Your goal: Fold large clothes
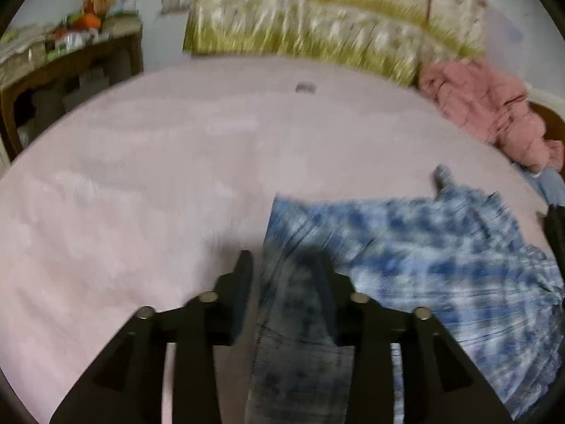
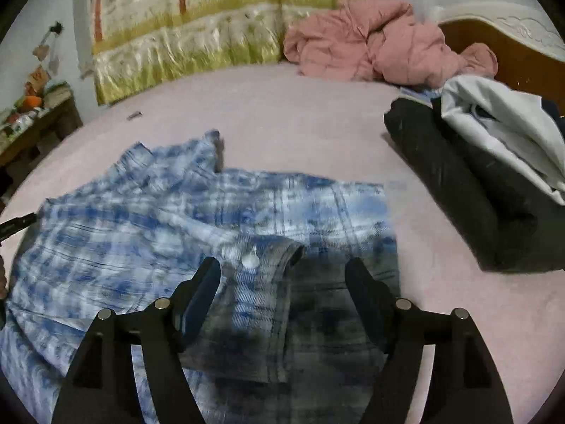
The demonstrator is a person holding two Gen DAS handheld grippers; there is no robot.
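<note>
A blue and white plaid shirt point(image 1: 423, 247) lies spread and rumpled on the pink bed sheet point(image 1: 141, 176). In the left wrist view my left gripper point(image 1: 284, 265) stands open over the shirt's left edge, with a strip of the cloth lying between its fingers point(image 1: 243, 275) and no pad pressing on it. In the right wrist view the shirt point(image 2: 159, 212) fills the lower left. My right gripper point(image 2: 284, 268) is wide open above a buttoned cuff point(image 2: 252, 259) and holds nothing. The picture from the left wrist is blurred.
A rumpled pink quilt point(image 2: 370, 46) lies at the head of the bed. A folded black garment point(image 2: 459, 183) with a pale grey one point(image 2: 501, 130) on top sits at the right. A patterned cloth point(image 2: 194, 35) hangs behind. A cluttered wooden table point(image 1: 70, 56) stands at the left.
</note>
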